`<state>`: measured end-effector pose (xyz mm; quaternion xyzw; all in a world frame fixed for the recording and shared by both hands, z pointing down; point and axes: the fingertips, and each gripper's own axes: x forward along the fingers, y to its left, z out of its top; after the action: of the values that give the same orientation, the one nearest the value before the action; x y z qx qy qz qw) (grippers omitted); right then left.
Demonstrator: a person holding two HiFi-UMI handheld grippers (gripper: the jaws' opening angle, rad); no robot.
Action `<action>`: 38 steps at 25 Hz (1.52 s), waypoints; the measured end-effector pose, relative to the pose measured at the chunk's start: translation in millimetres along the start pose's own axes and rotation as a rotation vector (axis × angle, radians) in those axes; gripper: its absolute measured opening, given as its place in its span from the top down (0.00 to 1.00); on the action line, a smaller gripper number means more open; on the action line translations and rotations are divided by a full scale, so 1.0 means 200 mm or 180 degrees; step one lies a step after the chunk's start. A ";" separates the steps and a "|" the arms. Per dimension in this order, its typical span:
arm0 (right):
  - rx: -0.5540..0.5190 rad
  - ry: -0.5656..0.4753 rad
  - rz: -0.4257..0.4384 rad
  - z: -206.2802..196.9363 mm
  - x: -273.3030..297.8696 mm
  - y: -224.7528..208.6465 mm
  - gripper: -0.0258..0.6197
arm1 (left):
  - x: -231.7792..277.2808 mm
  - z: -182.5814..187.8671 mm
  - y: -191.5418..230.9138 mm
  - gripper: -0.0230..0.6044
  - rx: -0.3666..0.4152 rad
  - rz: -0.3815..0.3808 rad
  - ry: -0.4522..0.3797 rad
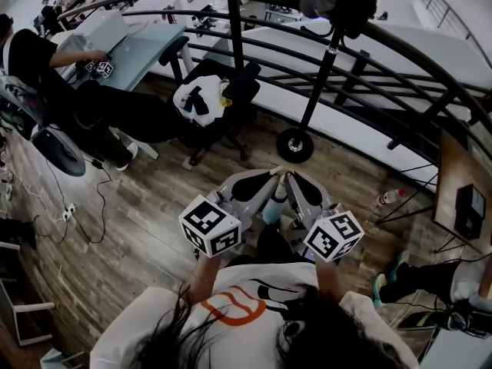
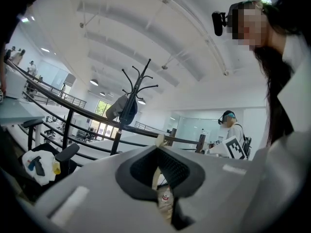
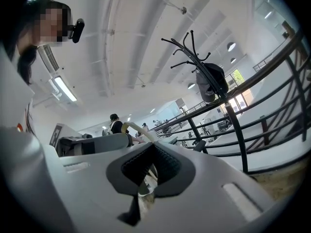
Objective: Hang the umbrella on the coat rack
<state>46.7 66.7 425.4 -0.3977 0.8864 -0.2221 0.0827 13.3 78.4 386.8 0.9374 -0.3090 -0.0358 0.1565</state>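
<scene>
- Head view: the left gripper (image 1: 269, 177) and right gripper (image 1: 292, 177) sit tip to tip in front of us, both closed on the umbrella (image 1: 273, 206), which is upright between them. The coat rack (image 1: 315, 83) stands ahead by the railing (image 1: 415, 52). Its base sits on open floor with an office chair (image 1: 223, 98) off to its left, so the lane straight in looks clear
- Left gripper view: the jaws are pinched on a thin pale part of the umbrella (image 2: 165, 198), with patterned fabric below. The rack's hooks (image 2: 137, 81) rise above a dark bag (image 2: 124, 109) hanging on it, and the upper prongs look free
- Right gripper view: these jaws are clamped on the umbrella too, and its cream hook handle (image 3: 131, 126) curls up just above. Our worry is that both grips sit close together on a slim shaft, so it could twist or slip as we lift. Come in low and the handle could snag the bag (image 3: 211, 81) or nudge the rack toward the railing
</scene>
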 end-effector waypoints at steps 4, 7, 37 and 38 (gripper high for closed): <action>-0.0034 0.0015 0.0067 0.12 0.12 -0.11 0.93 | 0.15 0.09 0.11 0.96 0.0024 0.0038 -0.0054; -0.0073 0.0004 0.0099 0.20 0.21 -0.22 0.93 | 0.26 0.15 0.21 0.96 0.0035 0.0071 -0.0095; -0.0055 -0.0097 0.0150 0.60 0.73 -0.89 0.93 | 0.96 0.37 0.77 0.96 0.0248 0.0153 0.0017; -0.0070 -0.0115 0.0136 0.61 0.74 -0.90 0.93 | 0.97 0.38 0.79 0.96 0.0257 0.0136 0.0010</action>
<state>107.0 -188.9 404.1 -0.3835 0.8954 -0.2033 0.0990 67.5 -176.1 370.2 0.9362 -0.3299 -0.0185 0.1198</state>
